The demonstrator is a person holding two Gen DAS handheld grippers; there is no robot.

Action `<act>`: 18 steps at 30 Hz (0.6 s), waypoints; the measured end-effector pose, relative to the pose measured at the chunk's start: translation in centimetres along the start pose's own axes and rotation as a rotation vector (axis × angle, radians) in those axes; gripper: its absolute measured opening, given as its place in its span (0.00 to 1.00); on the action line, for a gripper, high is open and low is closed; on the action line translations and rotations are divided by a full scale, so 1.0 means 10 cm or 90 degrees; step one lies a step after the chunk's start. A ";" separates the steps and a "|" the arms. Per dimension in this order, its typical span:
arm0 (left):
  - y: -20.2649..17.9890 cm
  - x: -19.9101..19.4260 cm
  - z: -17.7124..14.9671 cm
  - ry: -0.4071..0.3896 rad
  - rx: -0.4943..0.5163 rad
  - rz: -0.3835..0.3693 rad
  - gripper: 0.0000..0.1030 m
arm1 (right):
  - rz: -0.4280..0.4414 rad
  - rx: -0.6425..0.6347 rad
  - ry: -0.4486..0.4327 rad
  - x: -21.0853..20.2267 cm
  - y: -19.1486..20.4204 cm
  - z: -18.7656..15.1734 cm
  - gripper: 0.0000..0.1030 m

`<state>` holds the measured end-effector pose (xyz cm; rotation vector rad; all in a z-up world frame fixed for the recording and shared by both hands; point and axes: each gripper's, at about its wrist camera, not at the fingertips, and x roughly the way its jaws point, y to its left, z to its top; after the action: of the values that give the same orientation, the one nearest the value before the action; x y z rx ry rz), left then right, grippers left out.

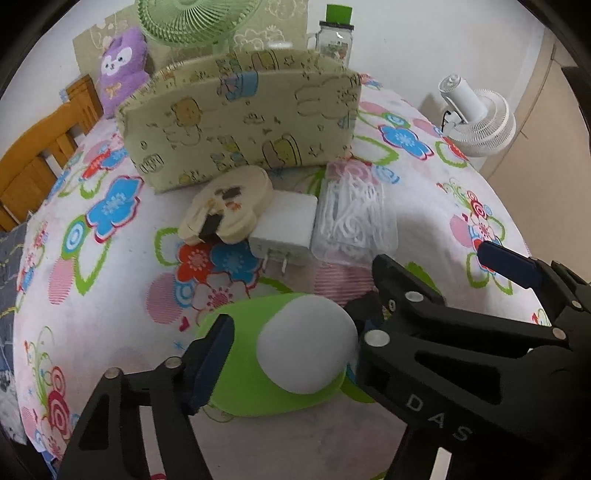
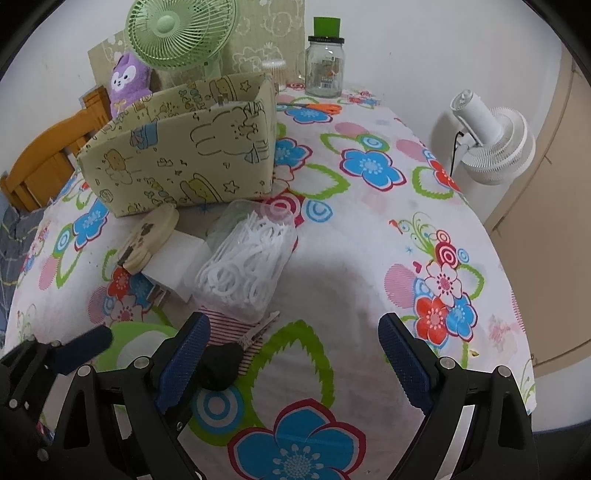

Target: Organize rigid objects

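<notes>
A green and white rounded object (image 1: pixel 291 354) lies on the flower-print tabletop (image 1: pixel 110 295), right between the spread fingers of the left hand-held gripper (image 1: pixel 360 317); one blue pad sits just beside its left flank, the other is well apart on the right, so the jaws stand open around it without clamping. Whether the near pad actually touches the green shell is hard to tell from the warped left wrist view. Just beyond it lie a white charger plug (image 1: pixel 286 230), a beige round case (image 1: pixel 229 205) leaning on the plug, and a clear box of white floss picks (image 1: pixel 354 218) touching the plug's right side. Behind these stands the cream cartoon-print storage box (image 1: pixel 240 118). The right hand-held gripper (image 2: pixel 295 354) hangs open over bare cloth, with a black-headed key (image 2: pixel 225 363) just beside its left finger. At the back stand a green fan (image 2: pixel 181 33), a glass jar (image 2: pixel 325 66), and a purple plush (image 2: pixel 127 83); a white fan (image 2: pixel 491 144) sits off the tabletop's right edge.
</notes>
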<state>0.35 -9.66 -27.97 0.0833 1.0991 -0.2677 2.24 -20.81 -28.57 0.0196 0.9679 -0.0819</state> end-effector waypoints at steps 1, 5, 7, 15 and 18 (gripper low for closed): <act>0.00 0.02 -0.01 0.008 -0.003 -0.005 0.67 | 0.001 0.001 0.002 0.01 0.00 -0.01 0.92; 0.00 0.03 -0.01 0.011 0.002 -0.013 0.58 | 0.003 0.010 0.010 0.04 0.00 -0.02 0.92; 0.01 0.03 0.00 0.007 0.008 -0.012 0.55 | 0.005 0.016 0.011 0.05 0.00 -0.02 0.92; 0.13 0.00 -0.02 0.006 0.012 -0.010 0.54 | 0.012 0.036 0.025 0.07 0.10 -0.03 0.92; 0.17 -0.01 -0.03 0.005 0.026 -0.001 0.54 | 0.015 0.043 0.035 0.09 0.15 -0.05 0.91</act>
<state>0.52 -7.97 -28.14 0.1207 1.1013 -0.2913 2.47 -19.38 -29.63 0.0952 1.0194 -0.0931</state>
